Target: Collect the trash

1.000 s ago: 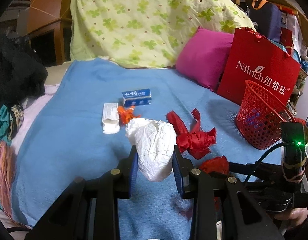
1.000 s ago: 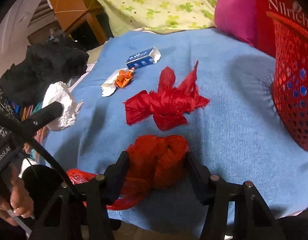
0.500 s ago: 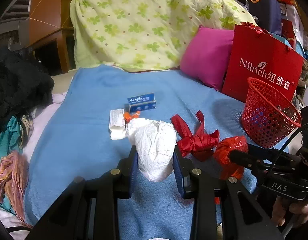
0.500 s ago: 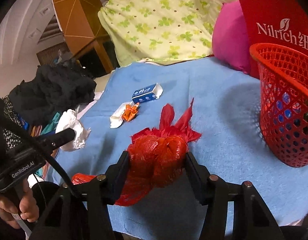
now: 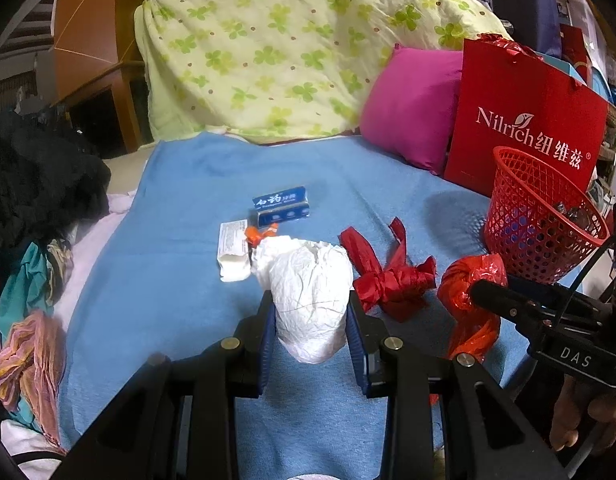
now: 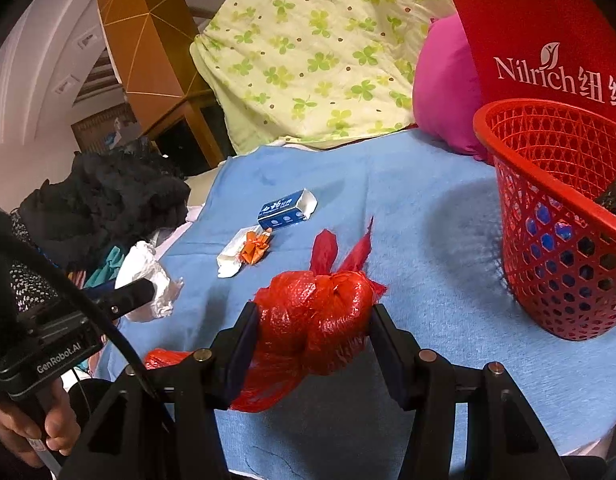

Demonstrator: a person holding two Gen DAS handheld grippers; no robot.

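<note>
My left gripper (image 5: pixel 311 314) is shut on a crumpled white paper wad (image 5: pixel 308 292), held above the blue blanket (image 5: pixel 179 280). My right gripper (image 6: pixel 314 322) is shut on a knotted red plastic bag (image 6: pixel 314 316), which also shows at the right of the left wrist view (image 5: pixel 470 280). A red mesh basket (image 6: pixel 556 216) stands to the right with some trash inside. On the blanket lie a red crumpled ribbon-like wrapper (image 5: pixel 388 276), a blue box (image 5: pixel 281 206), a white packet (image 5: pixel 231 250) and an orange scrap (image 6: pixel 253 246).
A red paper bag (image 5: pixel 524 120) and a pink pillow (image 5: pixel 412 100) stand behind the basket, with a green-flowered quilt (image 5: pixel 287 40) at the back. Dark and coloured clothes (image 5: pixel 31 200) pile up at the left edge of the bed. A hand (image 6: pixel 31 428) holds the left gripper.
My right gripper has lifted the red bag off the blanket and tilted up, so the basket shows more fully. The left gripper has kept the white wad almost still.
</note>
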